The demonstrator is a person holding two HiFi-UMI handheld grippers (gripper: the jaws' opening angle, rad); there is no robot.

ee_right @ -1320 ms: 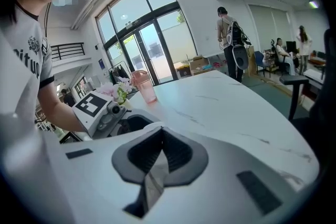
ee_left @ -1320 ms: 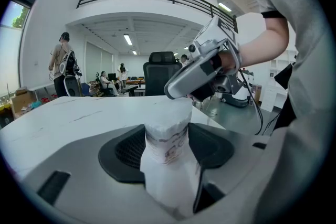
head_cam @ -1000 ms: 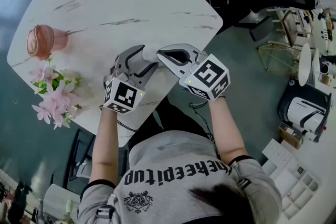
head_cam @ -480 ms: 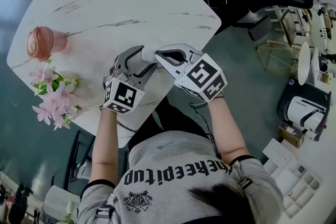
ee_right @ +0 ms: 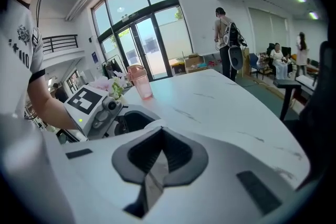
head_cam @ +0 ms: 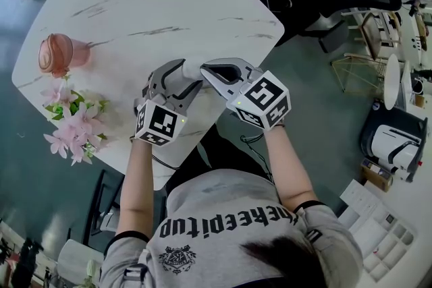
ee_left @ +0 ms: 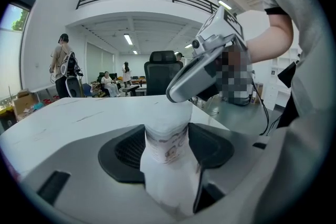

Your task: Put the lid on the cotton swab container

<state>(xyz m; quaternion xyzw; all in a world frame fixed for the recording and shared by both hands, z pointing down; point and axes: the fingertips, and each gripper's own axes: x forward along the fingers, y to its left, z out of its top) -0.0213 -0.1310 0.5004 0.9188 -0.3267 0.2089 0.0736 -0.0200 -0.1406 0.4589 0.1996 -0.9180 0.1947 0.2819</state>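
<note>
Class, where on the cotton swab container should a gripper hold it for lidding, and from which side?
Its round body, below the rim, from the side, as the left gripper does. The cotton swab container stands upright, leaving its top free for the lid in the right gripper.

Your right gripper (head_cam: pixel 206 69), jaws pinched on the lid (ee_right: pixel 154 178), rocks about its tips. Half a second ago its marker cube (head_cam: pixel 264 100) swings in toward your left gripper (head_cam: pixel 177 81), the one holding the cotton swab container (ee_left: pixel 167 144). Now the cube sits partway back out to the right, not quite where it is a second ago. The cube face turns with it, now angled between the two earlier poses. The head view shifts a touch too: pink cup (head_cam: pixel 57 54) and flowers (head_cam: pixel 73 123) now sit slightly further right in frame.
</note>
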